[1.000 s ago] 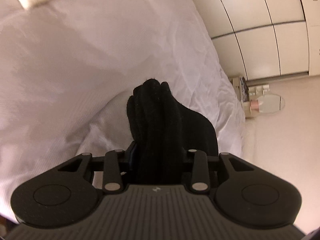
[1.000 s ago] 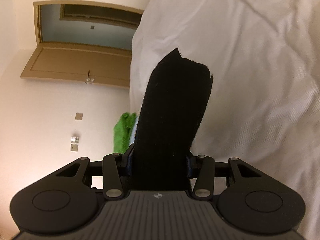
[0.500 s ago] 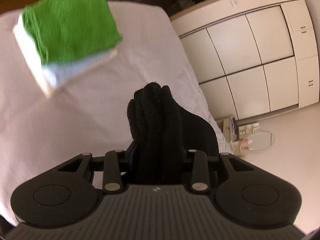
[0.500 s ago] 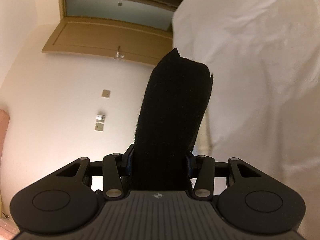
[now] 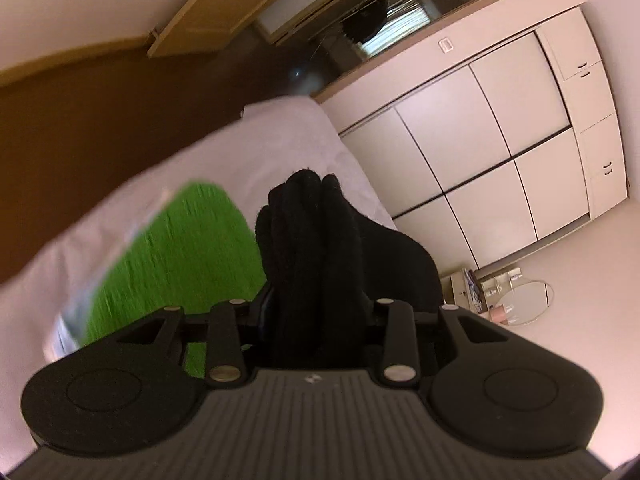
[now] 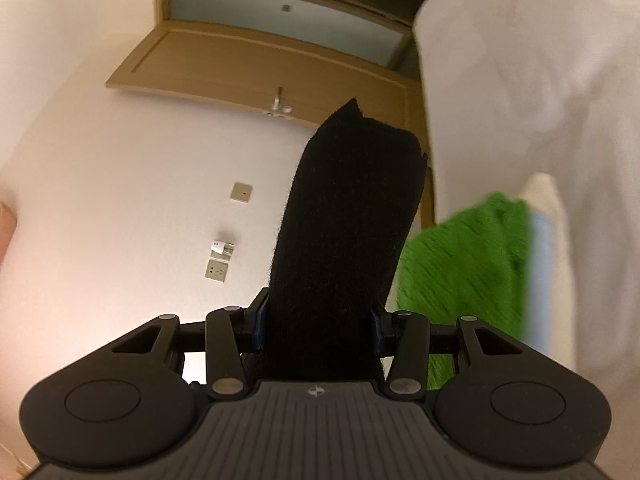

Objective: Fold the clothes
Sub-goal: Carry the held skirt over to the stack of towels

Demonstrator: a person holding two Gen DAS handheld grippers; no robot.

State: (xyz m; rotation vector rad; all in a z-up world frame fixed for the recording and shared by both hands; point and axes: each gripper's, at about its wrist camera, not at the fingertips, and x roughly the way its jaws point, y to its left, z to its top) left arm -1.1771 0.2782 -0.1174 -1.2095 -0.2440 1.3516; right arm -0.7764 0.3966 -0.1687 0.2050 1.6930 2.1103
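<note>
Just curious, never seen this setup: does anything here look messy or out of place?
Nothing stands out. Both grippers clamp black cloth; the green folded stack looks neat on the white bed, though motion-blurred.

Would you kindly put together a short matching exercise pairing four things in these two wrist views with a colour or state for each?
Column one:
1. folded top garment on the pile
2. bedsheet
3. garment in the left gripper
4. wall socket

Column two:
A. white and wrinkled
B. black, bunched between the fingers
C. green, blurred
D. set in the wall below a small plug adapter

Pairs: 1-C, 2-A, 3-B, 4-D
</note>
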